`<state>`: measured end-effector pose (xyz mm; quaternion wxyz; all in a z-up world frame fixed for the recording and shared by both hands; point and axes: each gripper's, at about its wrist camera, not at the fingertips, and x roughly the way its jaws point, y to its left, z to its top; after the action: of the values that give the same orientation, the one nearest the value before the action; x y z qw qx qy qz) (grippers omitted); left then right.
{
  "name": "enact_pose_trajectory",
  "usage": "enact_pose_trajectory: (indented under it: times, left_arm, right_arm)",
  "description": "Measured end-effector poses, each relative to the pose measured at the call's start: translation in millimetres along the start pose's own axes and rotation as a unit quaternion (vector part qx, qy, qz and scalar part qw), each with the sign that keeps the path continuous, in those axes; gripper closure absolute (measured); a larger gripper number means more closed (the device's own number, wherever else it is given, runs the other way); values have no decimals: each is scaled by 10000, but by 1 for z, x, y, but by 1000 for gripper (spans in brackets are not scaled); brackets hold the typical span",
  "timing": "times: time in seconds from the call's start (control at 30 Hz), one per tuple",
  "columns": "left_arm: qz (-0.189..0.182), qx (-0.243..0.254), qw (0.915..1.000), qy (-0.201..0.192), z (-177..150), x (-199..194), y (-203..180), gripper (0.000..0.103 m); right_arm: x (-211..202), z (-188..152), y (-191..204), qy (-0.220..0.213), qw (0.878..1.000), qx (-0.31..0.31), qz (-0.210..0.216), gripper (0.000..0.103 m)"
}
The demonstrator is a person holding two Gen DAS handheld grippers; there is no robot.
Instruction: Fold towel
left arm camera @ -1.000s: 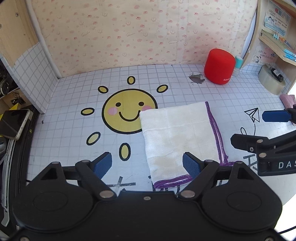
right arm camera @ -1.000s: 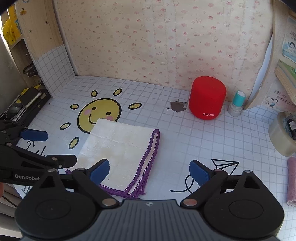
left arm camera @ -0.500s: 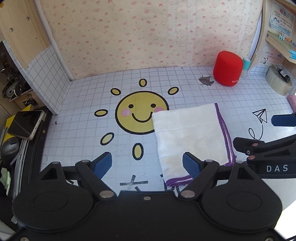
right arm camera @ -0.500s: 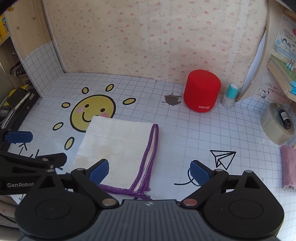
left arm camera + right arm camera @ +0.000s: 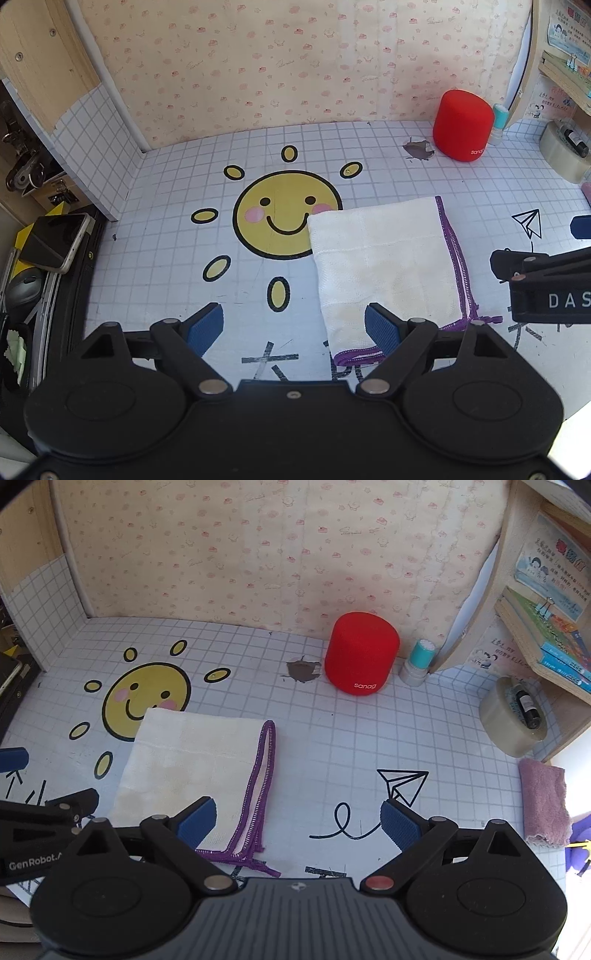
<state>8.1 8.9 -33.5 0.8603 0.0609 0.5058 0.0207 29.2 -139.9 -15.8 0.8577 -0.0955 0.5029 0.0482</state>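
White towel [image 5: 388,266] folded flat on gridded mat [image 5: 166,258], left tool [image 5: 293,325] — right tool [image 5: 297,821] — both spread wide, empty

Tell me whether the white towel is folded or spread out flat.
Folded. The towel shows doubled purple hems stacked along its right edge and near corner, and lies as a compact rectangle on the table.

A grid-patterned tabletop [image 5: 369,746] carries a folded white towel [image 5: 192,760] centre-left, a red speaker [image 5: 361,652] far, and a tape roll [image 5: 511,720] right.
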Motion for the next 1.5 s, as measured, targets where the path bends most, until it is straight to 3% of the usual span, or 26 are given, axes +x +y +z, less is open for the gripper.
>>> enact_pose_trajectory:
  times: [0.17, 0.33, 0.7, 0.9, 1.2, 1.5]
  left_arm:
    - [-49, -34, 9999, 95, 2, -1, -2, 18]
    - [-103, -288, 9994, 139, -1, -2, 1, 18]
    - [111, -190, 9997, 138, -2, -1, 4, 18]
    - [-194, -261, 9990, 297, -1, 0, 8, 19]
    - [-36, 311, 9993, 208, -5, -2, -2, 19]
    - [-199, 346, 9988, 272, -7, -6, 0, 21]
  right_arm:
    - [3, 3, 5, 185, 9996, 81, -208, 6]
    - [14, 6, 4, 666, 9971, 230, -280, 6]
    - [10, -10, 6, 467, 9989, 31, 12, 6]
    - [4, -20, 9, 294, 9990, -290, 146, 6]
    - [1, -12, 16, 113, 9968, -794, 44, 6]
    - [-2, -4, 17, -35, 9955, -935, 127, 6]
